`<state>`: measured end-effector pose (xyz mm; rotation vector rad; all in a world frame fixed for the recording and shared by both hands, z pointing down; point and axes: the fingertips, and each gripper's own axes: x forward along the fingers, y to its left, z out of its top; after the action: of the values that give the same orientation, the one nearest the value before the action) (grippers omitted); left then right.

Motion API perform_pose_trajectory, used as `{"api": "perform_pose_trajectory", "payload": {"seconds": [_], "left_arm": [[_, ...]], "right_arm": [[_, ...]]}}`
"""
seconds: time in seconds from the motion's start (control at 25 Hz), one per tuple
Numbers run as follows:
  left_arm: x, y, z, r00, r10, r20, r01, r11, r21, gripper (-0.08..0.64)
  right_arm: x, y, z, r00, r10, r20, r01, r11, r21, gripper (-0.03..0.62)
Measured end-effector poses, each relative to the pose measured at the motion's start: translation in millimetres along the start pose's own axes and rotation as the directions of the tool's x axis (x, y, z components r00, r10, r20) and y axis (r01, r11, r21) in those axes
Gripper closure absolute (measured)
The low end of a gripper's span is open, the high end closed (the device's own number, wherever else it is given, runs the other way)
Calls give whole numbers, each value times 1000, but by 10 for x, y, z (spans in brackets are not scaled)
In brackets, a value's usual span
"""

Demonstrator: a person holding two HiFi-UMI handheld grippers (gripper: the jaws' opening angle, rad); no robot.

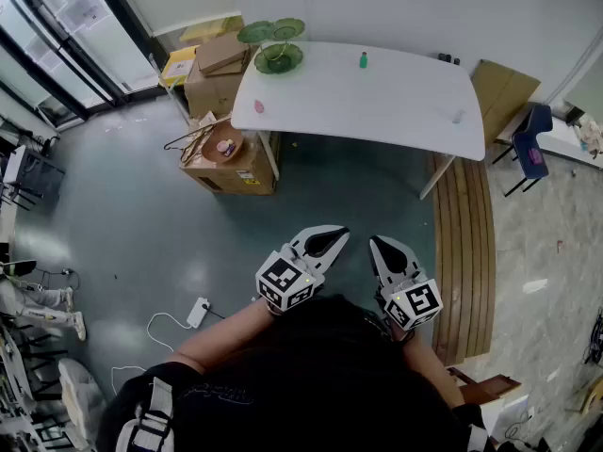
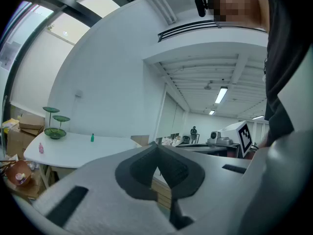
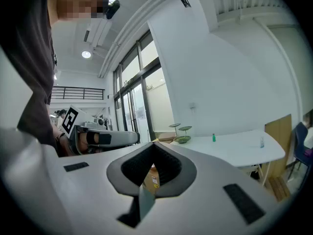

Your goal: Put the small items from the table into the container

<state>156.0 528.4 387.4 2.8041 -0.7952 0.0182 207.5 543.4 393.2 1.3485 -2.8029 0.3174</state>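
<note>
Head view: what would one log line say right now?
left gripper: shut, empty | right gripper: shut, empty | table: not reached

No word, number or brand can be read anywhere. The white cube on the left gripper, like the one on the right gripper, bears only black square code patterns, not letters. The small yellow sticker on the brown cardboard box is too small to read.

An office hall: glass doors, white table, cardboard boxes, strip lights.
</note>
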Motion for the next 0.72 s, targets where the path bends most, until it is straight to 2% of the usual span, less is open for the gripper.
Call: {"api": "perform_pose_trajectory", "payload": {"seconds": [0.4, 0.72], "left_arm": [[-58, 52, -37, 1000, 21, -15, -21, 1000, -17, 556], [-232, 476, -24, 998, 65, -10, -65, 997, -32, 555]], "right_arm": [[64, 50, 15, 999, 31, 11, -31, 1000, -1, 577], [531, 160, 13, 996, 88, -9, -88, 996, -14, 575]]}}
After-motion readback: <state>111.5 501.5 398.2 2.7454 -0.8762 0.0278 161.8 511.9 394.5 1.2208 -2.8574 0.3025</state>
